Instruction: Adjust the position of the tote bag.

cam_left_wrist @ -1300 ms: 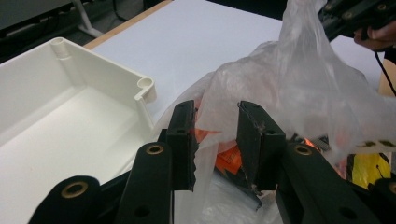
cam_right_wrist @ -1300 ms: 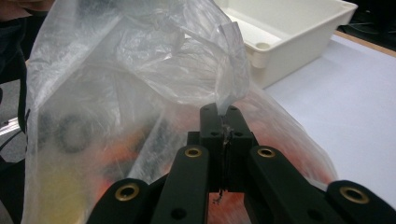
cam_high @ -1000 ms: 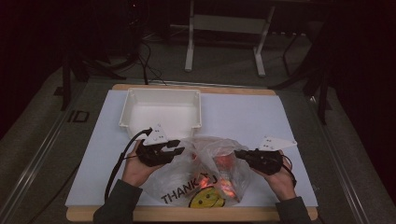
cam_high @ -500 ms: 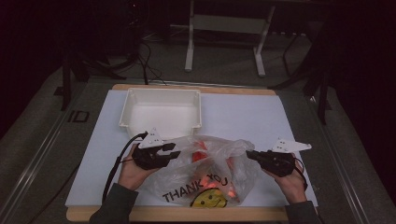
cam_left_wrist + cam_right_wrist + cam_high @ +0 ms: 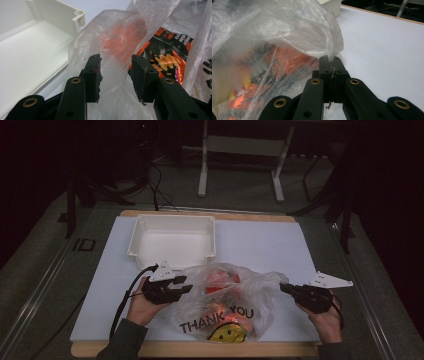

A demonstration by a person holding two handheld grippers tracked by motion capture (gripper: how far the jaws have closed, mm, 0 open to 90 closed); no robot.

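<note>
The right gripper [image 5: 331, 65] has its jaws pressed together on a thin fold of the plastic bag [image 5: 227, 305], pinching the film at the bag's right edge and drawing it out toward the bare side of the table, most likely to stretch the mouth open. The left gripper [image 5: 115, 75] stands with its jaws apart; they have just been opening, and a loose pleat of the bag's film hangs between them, touching the inner face of one jaw without being squeezed. That reads as a letting-go on this side, perhaps to take a fresh hold nearer the opening. In the high view the left gripper [image 5: 172, 289] sits at the bag's left edge and the right gripper [image 5: 292, 291] at its right, each held in one of the person's hands, so the bag is spread between them. The bag lies on the white sheet [image 5: 260, 240] near the front edge of the table, printed side up with a smiley face, and it holds orange snack packets [image 5: 170, 52] that show through the clear film. Just behind it, a little to the left, stands a white tray [image 5: 172, 225], open and with nothing in it, probably placed there to receive the packets.
</note>
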